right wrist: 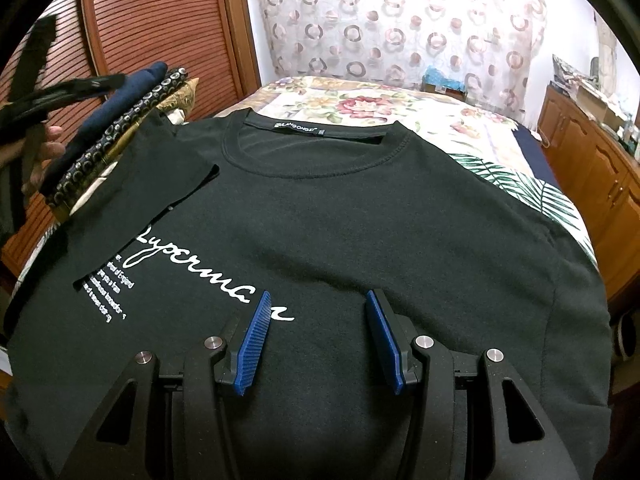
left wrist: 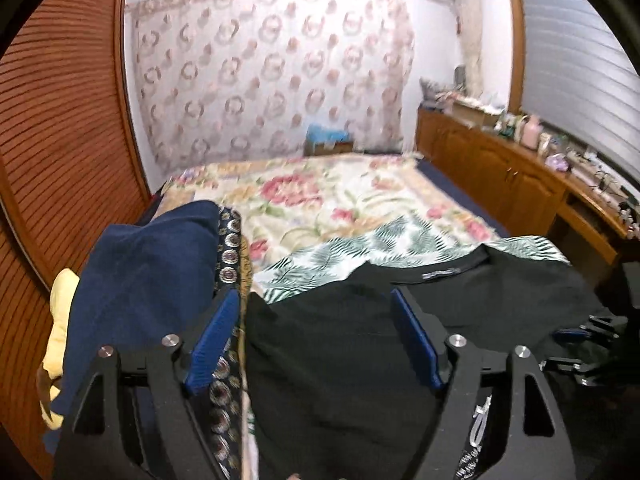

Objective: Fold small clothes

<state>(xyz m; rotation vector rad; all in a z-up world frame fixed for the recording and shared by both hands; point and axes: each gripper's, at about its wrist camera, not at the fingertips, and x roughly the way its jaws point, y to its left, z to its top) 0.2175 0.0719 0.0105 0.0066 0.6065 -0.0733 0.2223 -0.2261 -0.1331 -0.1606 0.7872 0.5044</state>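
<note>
While the black T-shirt [right wrist: 360,216] lies face up on the bed [right wrist: 440,116], collar toward the far wall, its left sleeve [right wrist: 132,196] is already folded in over the white lettering. The left gripper [left wrist: 316,344] hangs over that side with its jaws spread wide and nothing between the blue pads. The right gripper [right wrist: 316,340] hovers above the shirt's middle, half open and holding nothing.

Several things could go wrong from here. The folded sleeve sits loose and could slide back out if either gripper drags across the fabric. Its edge also lies skewed over the print, so the next fold may come out uneven. The right sleeve [right wrist: 568,280] drapes toward the bed's edge, and its hanging weight could pull the shirt askew when lifted. A pinch that takes only the top layer would bunch the cloth instead of carrying it over.

Soft and uneven, the bed is covered with a floral spread and a leaf-print cloth [left wrist: 360,248]. A pile of clothes [left wrist: 140,280], navy on top, sits just beside the shirt's left shoulder. Around the bed are a slatted wooden door [left wrist: 60,140], a curtain [left wrist: 272,80] patterned with rings, and a cluttered wooden counter [left wrist: 520,168] along the window wall.
</note>
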